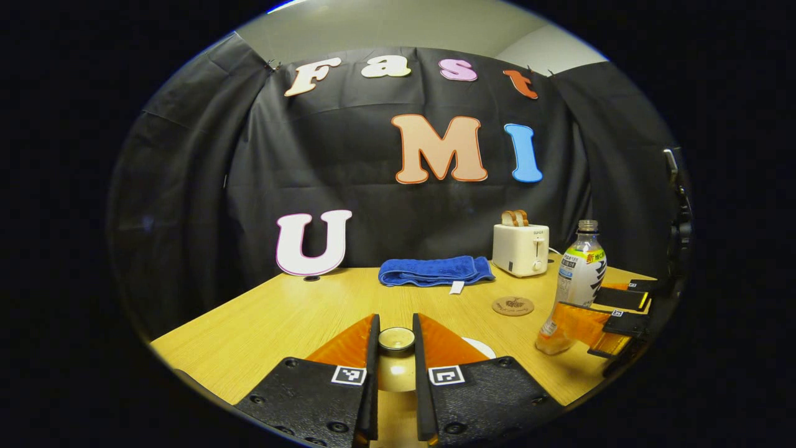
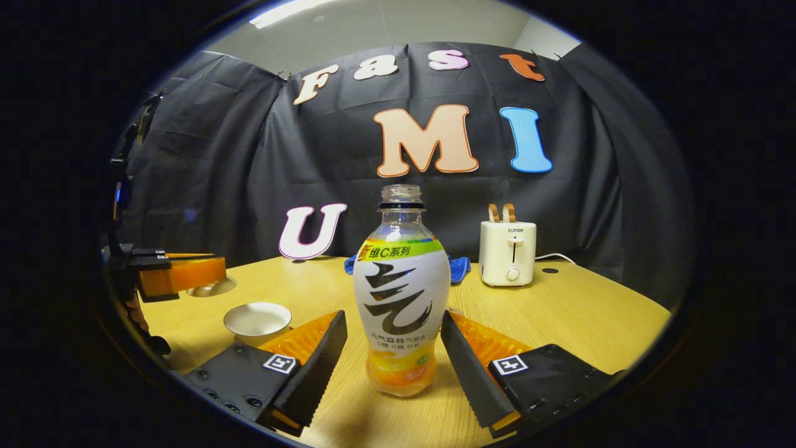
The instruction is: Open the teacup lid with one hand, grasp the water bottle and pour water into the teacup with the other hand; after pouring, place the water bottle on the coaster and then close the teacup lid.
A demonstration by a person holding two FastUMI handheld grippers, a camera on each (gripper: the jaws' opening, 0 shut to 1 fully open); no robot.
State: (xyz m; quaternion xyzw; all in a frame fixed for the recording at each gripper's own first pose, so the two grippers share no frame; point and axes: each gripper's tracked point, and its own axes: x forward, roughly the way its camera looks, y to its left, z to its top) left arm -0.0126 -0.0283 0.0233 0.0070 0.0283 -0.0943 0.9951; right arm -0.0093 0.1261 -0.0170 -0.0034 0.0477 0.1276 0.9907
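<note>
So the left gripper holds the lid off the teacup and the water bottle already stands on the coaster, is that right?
Not quite: in the left gripper view the water bottle stands on the table beside the coaster, not on it. The left gripper does hold the lid off the teacup.

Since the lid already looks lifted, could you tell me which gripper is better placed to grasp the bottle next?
The right gripper: its open fingers already flank the bottle, which stands upright between them. The left gripper is shut on the lid, held above the open teacup.
</note>
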